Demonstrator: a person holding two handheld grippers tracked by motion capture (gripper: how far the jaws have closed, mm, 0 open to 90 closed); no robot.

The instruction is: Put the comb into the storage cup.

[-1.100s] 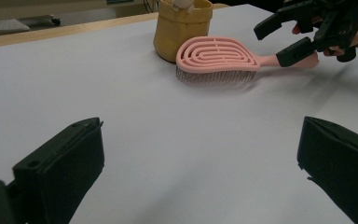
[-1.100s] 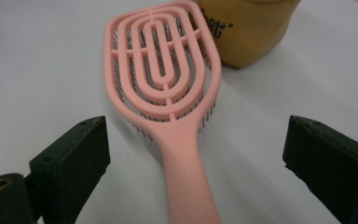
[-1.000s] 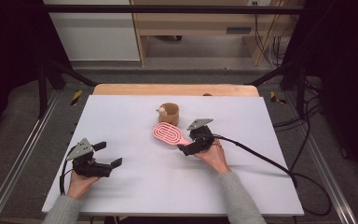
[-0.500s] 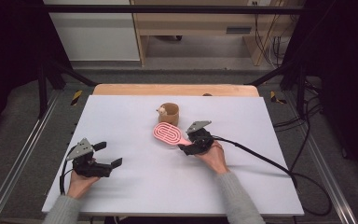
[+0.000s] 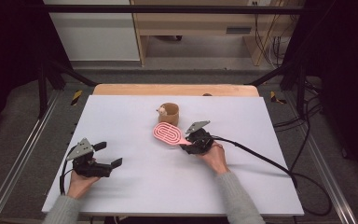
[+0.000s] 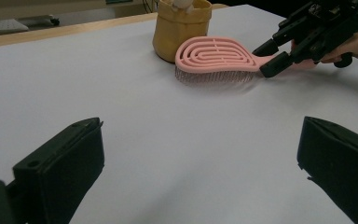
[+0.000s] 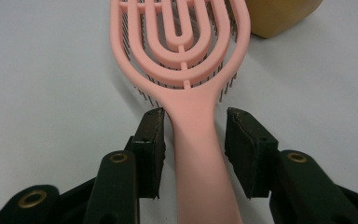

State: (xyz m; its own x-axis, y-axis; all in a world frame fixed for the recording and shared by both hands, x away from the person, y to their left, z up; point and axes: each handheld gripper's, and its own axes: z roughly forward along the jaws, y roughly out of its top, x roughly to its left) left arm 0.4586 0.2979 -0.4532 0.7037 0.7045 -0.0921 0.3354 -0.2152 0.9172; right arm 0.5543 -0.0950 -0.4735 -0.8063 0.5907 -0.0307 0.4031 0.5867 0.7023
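Pink plastic catches the eye from the high view: a hairbrush (image 5: pixel 167 134) lies near the middle of the white table (image 5: pixel 135 196), its long axis slanting across the surface, the oval head toward the far left and the handle toward the near right, where the right gripper (image 5: pixel 189 145) straddles it. Just beyond the head stands a small tan cup (image 5: pixel 169 112) with something pale poking over its rim; what it is I cannot tell. The left gripper (image 5: pixel 109 156) rests well apart at the near left, held low over bare table with its jaws spread wide and nothing between them. In the left gripper view the brush (image 6: pixel 216 58) lies bristles down, head almost touching the yellowish cup (image 6: pixel 179 30), handle running right into the right gripper (image 6: pixel 271 57), which the hand (image 6: pixel 354 44) holds low. The pale lump sits at the cup's mouth. In the right gripper view the handle (image 7: pixel 205 158) runs straight up the middle between the two black jaws, head pointing away toward the cup (image 7: pixel 279 16). The right gripper's jaws have just been closing and now stand narrow; the left-hand pad (image 7: pixel 150 149) is at the handle's edge, while a sliver of table shows between the handle and the other pad, so it is not yet clamped.
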